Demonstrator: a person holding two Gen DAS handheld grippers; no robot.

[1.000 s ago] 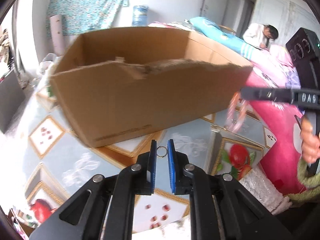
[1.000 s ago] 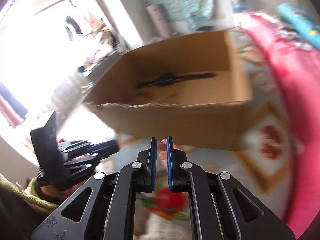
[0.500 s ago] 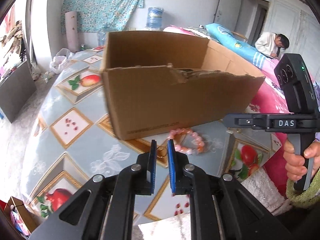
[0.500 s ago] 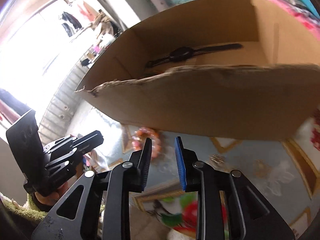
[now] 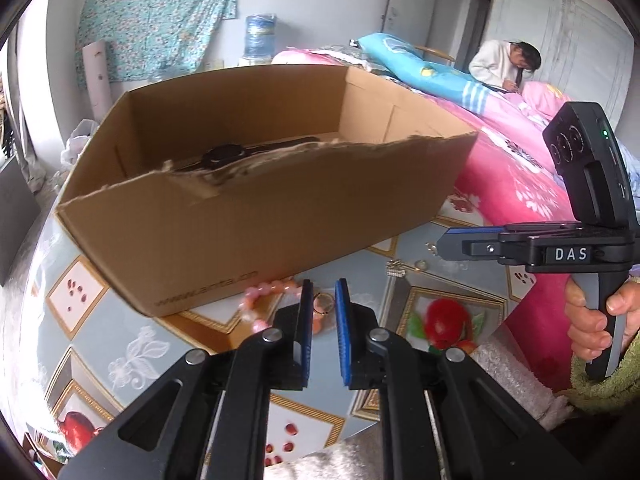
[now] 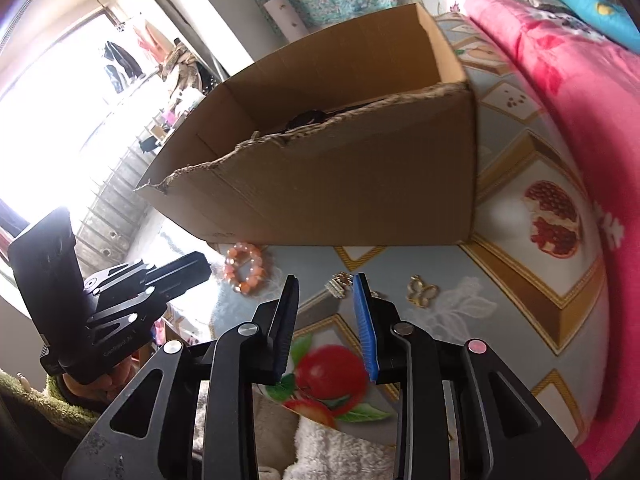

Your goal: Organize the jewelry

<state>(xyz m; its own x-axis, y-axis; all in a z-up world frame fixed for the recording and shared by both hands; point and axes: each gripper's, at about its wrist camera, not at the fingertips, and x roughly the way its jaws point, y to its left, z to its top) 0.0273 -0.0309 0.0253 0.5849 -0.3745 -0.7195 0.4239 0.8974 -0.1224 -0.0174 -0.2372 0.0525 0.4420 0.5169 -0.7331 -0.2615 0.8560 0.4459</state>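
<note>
An open cardboard box [image 5: 240,220] stands on the table with a black watch [image 5: 224,156] inside. My left gripper [image 5: 322,286] is shut on a small gold ring [image 5: 323,305], held just in front of the box. A pink bead bracelet [image 6: 244,268] lies on the table by the box's near wall. My right gripper [image 6: 326,280] is open and empty, hovering over a small rhinestone piece [image 6: 339,283]. A gold butterfly charm [image 6: 422,294] lies just right of it. The left wrist view shows the right gripper [image 5: 440,246] from the side, and the right wrist view shows the left gripper [image 6: 200,270].
The table [image 6: 540,280] wears a cloth with fruit pictures. Pink bedding [image 5: 512,176] runs along its right side. A person [image 5: 504,68] sits far behind the bed. A fluffy white cloth [image 6: 340,448] lies at the near table edge.
The right gripper's jaws opened and let go of the pink bracelet, which now lies on the table by the box. The left gripper still pinches the ring and now looks into the box.
</note>
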